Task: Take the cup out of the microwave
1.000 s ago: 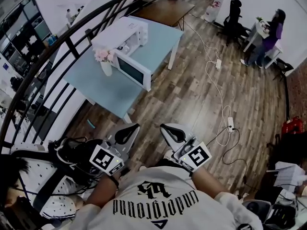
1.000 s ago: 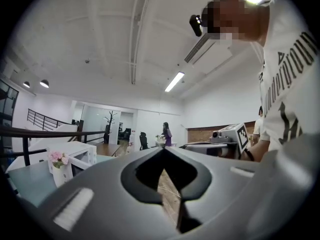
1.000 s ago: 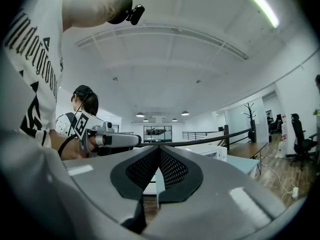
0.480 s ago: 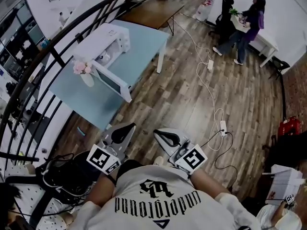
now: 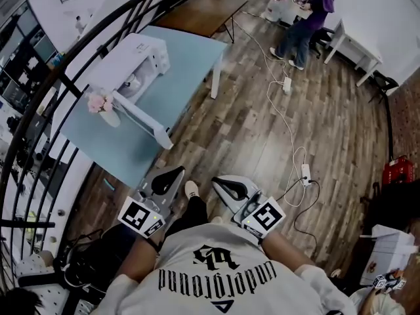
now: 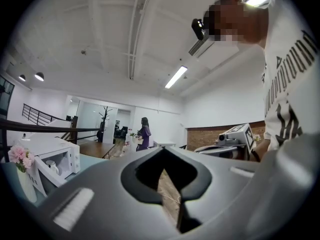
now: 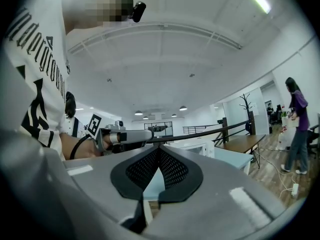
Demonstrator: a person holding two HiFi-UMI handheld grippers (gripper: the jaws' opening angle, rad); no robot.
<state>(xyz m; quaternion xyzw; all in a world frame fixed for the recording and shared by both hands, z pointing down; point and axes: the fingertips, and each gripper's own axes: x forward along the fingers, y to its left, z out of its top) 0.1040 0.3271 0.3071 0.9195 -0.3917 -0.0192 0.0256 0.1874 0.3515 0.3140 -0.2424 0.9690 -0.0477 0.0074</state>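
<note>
Vase (image 5: pixel 109 117) beside open microwave door (image 5: pixel 141 121)

One microwave (image 5: pixel 129 62), one cup (image 6: pixel 51 167), one flower vase (image 5: pixel 108 115), one blue table (image 5: pixel 191 50) — two grippers (image 5: pixel 176 172) (image 5: pixel 217 180).

Person in a white T-shirt (image 5: pixel 216 277) printed with black gothic lettering. The left gripper (image 5: pixel 172 174) and right gripper (image 5: pixel 220 181) are grey shells with black pads. Behind each claw sits a marker cube (image 5: pixel 141 217) of black-and-white squares. A white shoe (image 5: pixel 191 189) shows between the claws.

The microwave (image 5: pixel 131 59) sits on the table (image 5: pixel 190 54) (flower vase (image 5: pixel 104 108) just beside it).
</note>
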